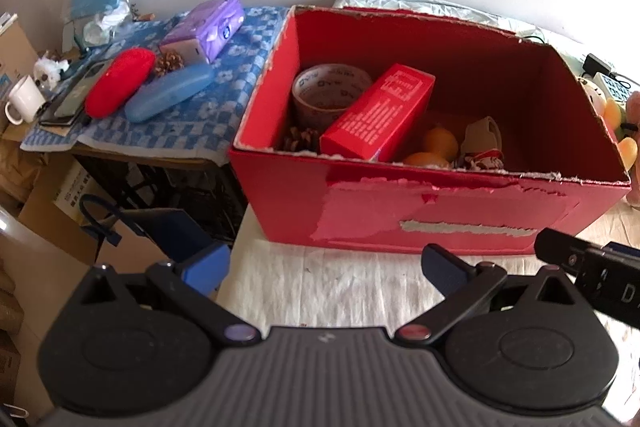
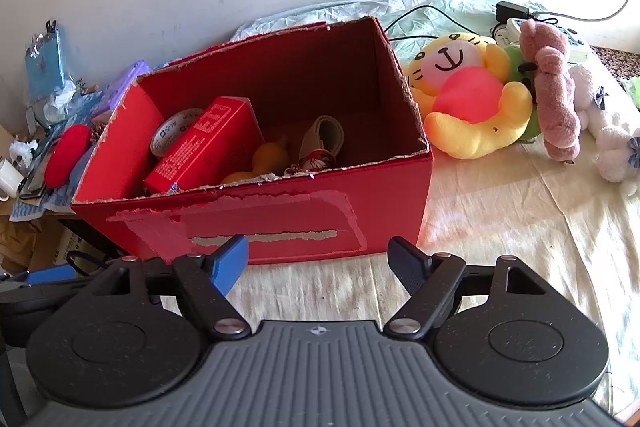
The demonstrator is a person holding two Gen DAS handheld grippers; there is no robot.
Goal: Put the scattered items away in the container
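A red cardboard box stands open on the pale cloth. Inside lie a red carton, a tape roll, a pine cone, orange fruit and a small white item. Left of the box, a red case, a blue case, a purple tissue pack and a pine cone rest on a blue checked cloth. My left gripper and right gripper hover open and empty before the box's front wall.
Plush toys lie right of the box: a yellow one, a pink one, a white one. A phone and white mug sit at the far left. Cardboard boxes stand below. Cables and an adapter lie behind.
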